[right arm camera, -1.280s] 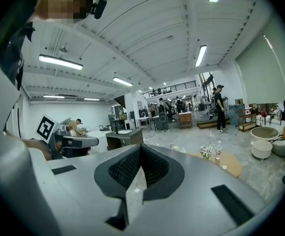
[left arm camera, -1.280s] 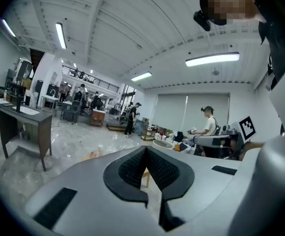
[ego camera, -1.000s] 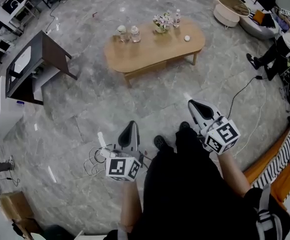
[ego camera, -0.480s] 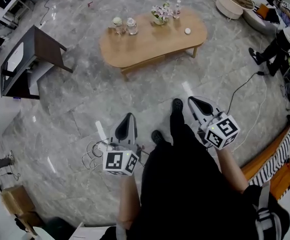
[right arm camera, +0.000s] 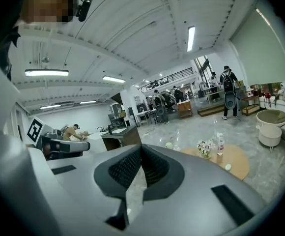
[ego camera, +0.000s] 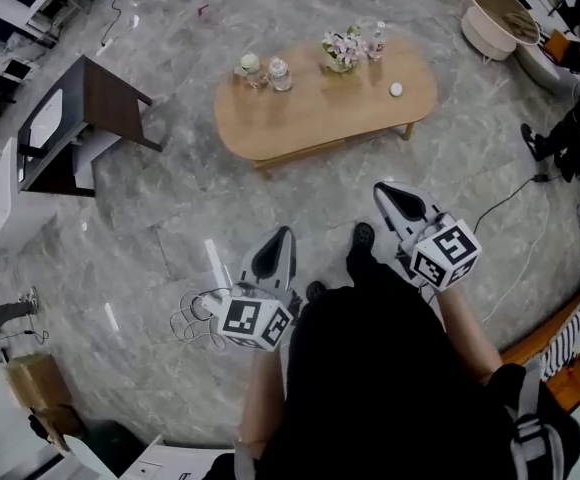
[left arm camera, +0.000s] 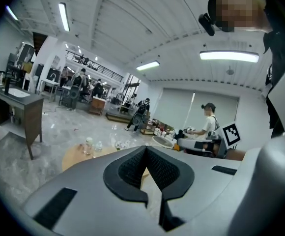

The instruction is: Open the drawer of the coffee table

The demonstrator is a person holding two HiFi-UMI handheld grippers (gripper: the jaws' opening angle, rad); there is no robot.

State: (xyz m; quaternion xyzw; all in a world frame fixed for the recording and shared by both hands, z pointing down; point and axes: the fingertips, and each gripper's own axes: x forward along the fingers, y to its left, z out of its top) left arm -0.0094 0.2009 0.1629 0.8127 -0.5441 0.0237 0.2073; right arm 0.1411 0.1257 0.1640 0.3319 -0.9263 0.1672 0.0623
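Our left tongs [ego camera: 284, 234] and right tongs [ego camera: 382, 190], both closed on nothing, point toward the oval wooden bench [ego camera: 320, 106] well ahead of us, which carries flowers [ego camera: 342, 50], jars [ego camera: 279, 73] and a bottle [ego camera: 376, 40]; grey marble floor [ego camera: 300, 193] lies between.

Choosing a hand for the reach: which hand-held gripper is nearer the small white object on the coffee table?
Right. The right hand-held gripper is straight below the small white object; the left hand-held gripper is lower and further left.

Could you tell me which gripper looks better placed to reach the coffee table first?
Right, probably: the right gripper is held nearer the coffee table than the left gripper. Both are shut and empty.
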